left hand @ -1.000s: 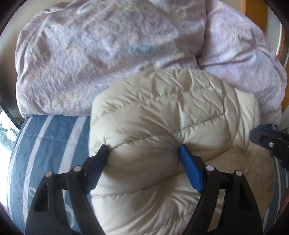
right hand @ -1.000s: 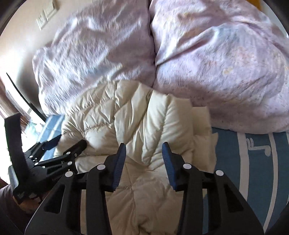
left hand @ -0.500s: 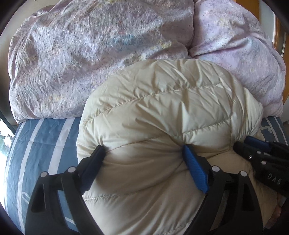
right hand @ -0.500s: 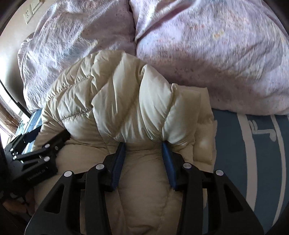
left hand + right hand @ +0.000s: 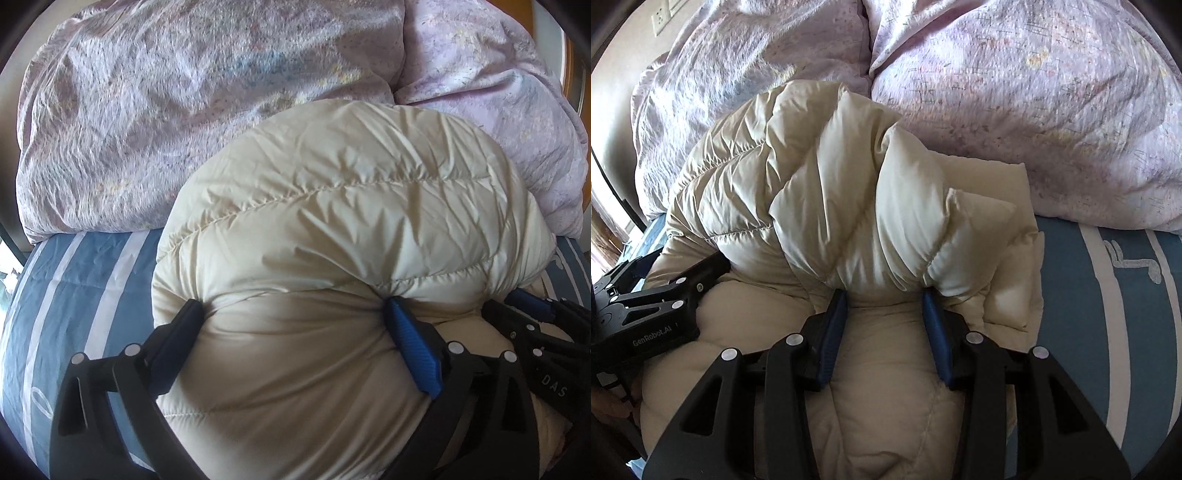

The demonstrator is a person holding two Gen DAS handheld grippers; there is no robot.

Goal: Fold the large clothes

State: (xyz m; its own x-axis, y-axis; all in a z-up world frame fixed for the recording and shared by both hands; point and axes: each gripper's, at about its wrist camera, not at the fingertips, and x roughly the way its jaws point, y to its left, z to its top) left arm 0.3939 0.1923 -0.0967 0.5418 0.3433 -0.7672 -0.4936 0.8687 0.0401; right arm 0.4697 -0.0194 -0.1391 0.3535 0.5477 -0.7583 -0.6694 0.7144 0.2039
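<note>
A cream quilted down jacket [image 5: 332, 229] lies bunched on the blue striped bed; it also shows in the right wrist view [image 5: 827, 192]. My left gripper [image 5: 295, 317] has its jaws wide, clamped around a thick bulging fold of the jacket. My right gripper [image 5: 884, 306] is closed on another puffed fold of the same jacket. Each gripper shows in the other's view: the right one [image 5: 535, 332] at the right edge, the left one [image 5: 657, 306] at the left edge. Both folds are lifted and rolled toward the far side.
Two big lilac pillows or a duvet [image 5: 184, 110] lie piled right behind the jacket, also in the right wrist view [image 5: 1034, 110]. The blue and white striped bedsheet [image 5: 74, 295] shows on both sides [image 5: 1108, 295]. A wall socket [image 5: 661, 16] sits at the far left.
Both grippers have lifted and pushed their jacket folds forward toward the pillows; the fabric bulges higher and fills more of each view. The grips have stayed as they were.
</note>
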